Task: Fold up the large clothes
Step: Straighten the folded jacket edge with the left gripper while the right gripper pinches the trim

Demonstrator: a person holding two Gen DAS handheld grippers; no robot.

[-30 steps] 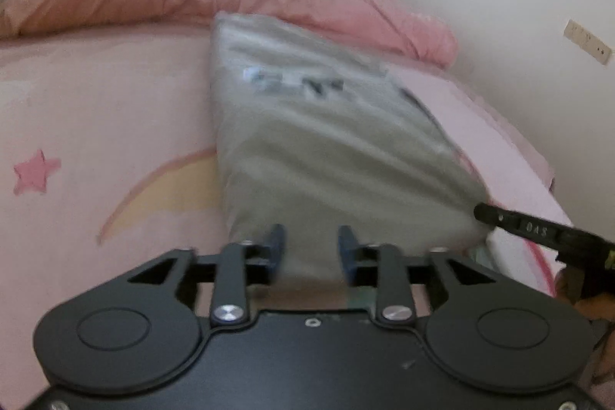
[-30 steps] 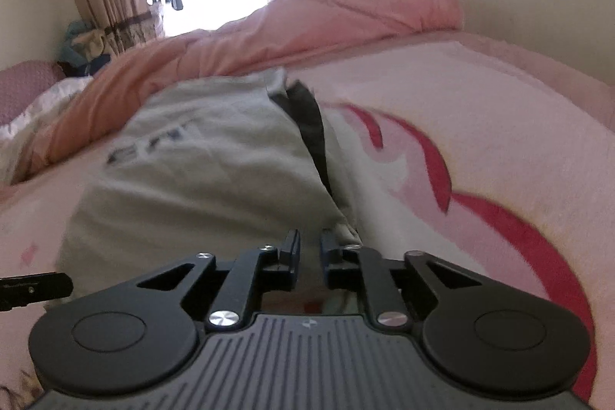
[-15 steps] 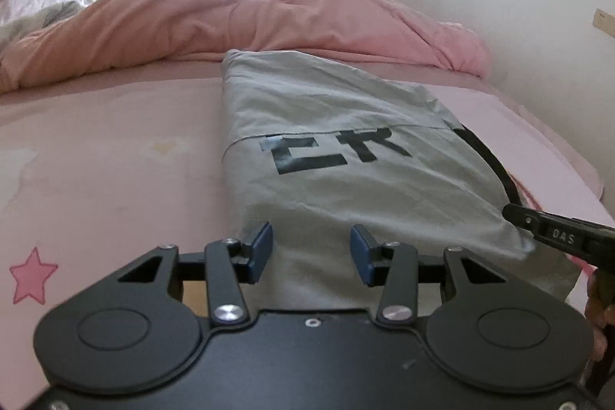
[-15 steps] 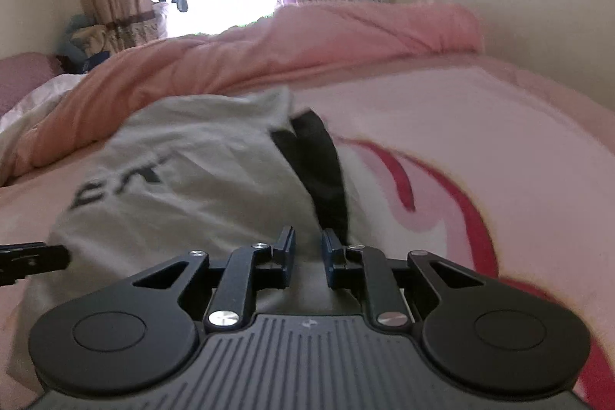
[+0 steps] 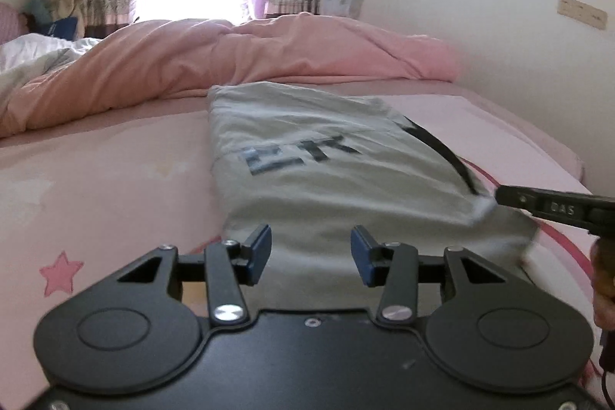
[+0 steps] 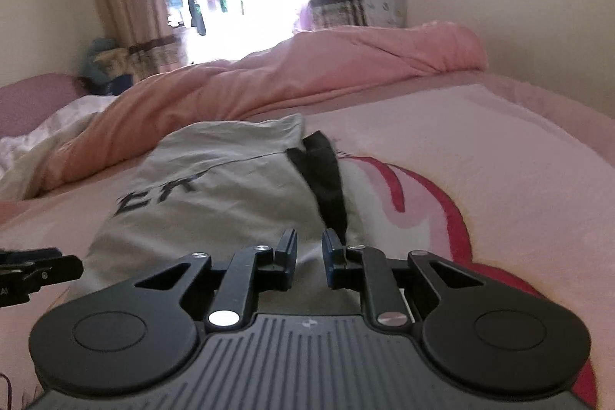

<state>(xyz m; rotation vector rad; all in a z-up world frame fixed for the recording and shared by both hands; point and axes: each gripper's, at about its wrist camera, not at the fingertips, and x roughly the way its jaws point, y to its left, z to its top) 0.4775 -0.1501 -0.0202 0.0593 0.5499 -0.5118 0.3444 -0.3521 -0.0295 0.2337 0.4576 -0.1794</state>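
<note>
A grey garment (image 5: pixel 326 179) with black lettering lies folded into a long strip on the pink bed sheet (image 5: pixel 96 179), its near end towards me. My left gripper (image 5: pixel 311 241) hovers over the near left end, open, with the cloth showing in the wide gap but not pressed. My right gripper (image 6: pixel 309 246) is at the near right corner of the garment (image 6: pixel 215 202), beside the black stripe, jaws nearly together on the cloth edge. In the left wrist view the right gripper (image 5: pixel 499 196) has a slightly lifted cloth corner at its tip. The left gripper (image 6: pixel 77 266) shows at the right view's left edge.
A bunched pink quilt (image 5: pixel 269 56) lies across the far side of the bed, with white bedding (image 5: pixel 30 52) at far left. A wall (image 5: pixel 480 6) runs close along the bed's right side. Curtains and a bright window stand behind. A hand (image 5: pixel 603 275) shows at the right edge.
My left jaws have spread wider and the cloth no longer runs up between them. Both cameras have tipped up, so more of the room shows. The right jaws keep the same narrow gap.
</note>
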